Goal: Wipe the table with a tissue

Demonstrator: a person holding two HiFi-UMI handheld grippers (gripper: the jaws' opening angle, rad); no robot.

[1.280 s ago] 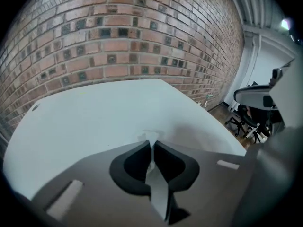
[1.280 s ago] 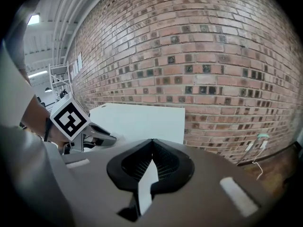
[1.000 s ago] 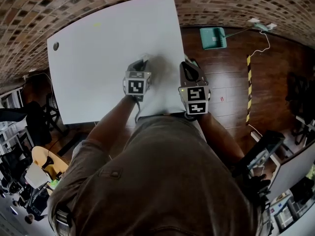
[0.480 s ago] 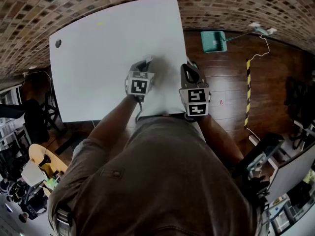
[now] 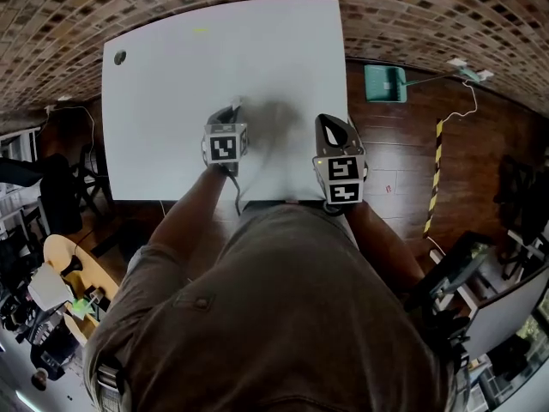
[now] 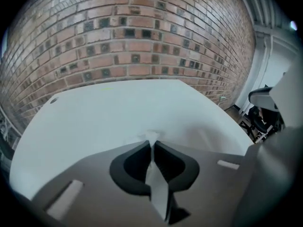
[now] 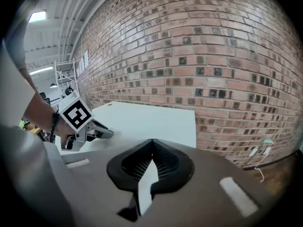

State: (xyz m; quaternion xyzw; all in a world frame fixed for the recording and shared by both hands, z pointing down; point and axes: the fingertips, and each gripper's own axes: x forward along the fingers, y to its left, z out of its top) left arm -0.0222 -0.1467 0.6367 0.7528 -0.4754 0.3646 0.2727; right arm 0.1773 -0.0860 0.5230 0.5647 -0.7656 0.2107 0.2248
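Shifted toward left edge of tabletop [image 5: 163, 93]: left claw [image 5: 233, 110], clamped on tissue [image 6: 150, 137]; right claw [image 7: 152, 142] closed, empty. Best continued with flat pressure, overlapping strokes.

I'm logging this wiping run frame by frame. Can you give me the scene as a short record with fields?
surface: white table, brick wall behind it
left gripper: fingers shut on a white tissue, tip down at the tabletop
right gripper: shut, nothing between the fingers, by the table's near right corner
tabletop mark: small dark spot near the far left corner
floor: green dustpan on wood boards, right of the table
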